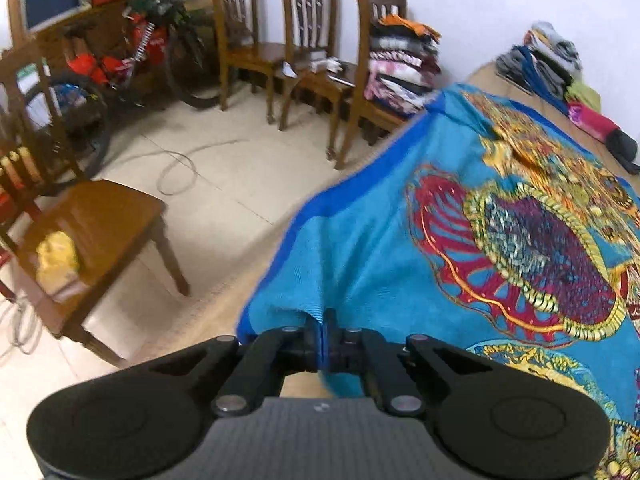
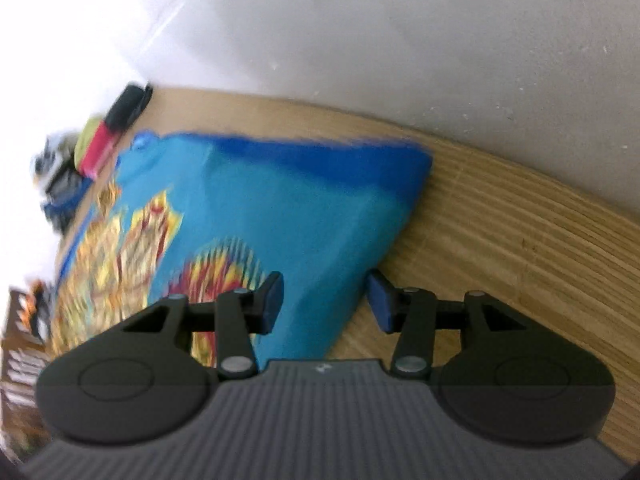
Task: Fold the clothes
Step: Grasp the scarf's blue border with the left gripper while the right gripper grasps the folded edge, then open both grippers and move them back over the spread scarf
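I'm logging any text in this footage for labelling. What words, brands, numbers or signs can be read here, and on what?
None can be read.
Red bicycle frame: white lettering, too small and blurred to read.
Blue garment: ornamental print only, no words visible.
Items on the middle chair: too small to tell.

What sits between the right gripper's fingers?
In the right wrist view, the open right gripper straddles the blue cloth's corner edge; nothing else.

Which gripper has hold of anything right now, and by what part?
The left gripper is shut on the blue printed cloth, pinching its near edge. The right gripper is open above the cloth and holds nothing.
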Available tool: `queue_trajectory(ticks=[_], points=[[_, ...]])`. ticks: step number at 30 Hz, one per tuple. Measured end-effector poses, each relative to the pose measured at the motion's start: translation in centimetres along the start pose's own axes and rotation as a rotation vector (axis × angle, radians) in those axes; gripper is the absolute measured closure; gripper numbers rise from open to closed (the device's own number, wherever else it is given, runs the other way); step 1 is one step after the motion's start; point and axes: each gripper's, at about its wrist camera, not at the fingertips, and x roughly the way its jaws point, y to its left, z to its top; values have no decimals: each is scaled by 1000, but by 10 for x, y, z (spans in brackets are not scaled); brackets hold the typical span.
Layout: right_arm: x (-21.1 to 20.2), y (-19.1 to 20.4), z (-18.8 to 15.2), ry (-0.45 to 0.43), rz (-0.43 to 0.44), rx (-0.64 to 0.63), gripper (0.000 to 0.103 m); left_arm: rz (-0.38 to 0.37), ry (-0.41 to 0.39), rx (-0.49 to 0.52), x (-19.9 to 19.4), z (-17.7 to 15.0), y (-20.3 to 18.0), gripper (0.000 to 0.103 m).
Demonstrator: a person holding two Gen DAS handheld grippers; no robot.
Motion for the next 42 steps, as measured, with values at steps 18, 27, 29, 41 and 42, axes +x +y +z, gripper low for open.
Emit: queue_trajectory(ticks=[18, 27, 29, 41, 42], points=[[-28, 15, 5, -69, -104, -376, 99, 97, 47, 92, -29, -18, -7, 102], [-45, -21, -7, 15, -273, -488, 95, 135, 147, 250, -33, -63, -10, 95], [-42, -18, -11, 28, -302, -446, 91, 105, 172, 294, -35, -68, -12, 93], [-112, 60, -111, -168, -282, -360, 65, -200, 149, 533, -42, -46, 51, 63], [-120, 68, -130, -176, -265, -353, 65, -239, 129, 560, -41, -36, 58, 62]])
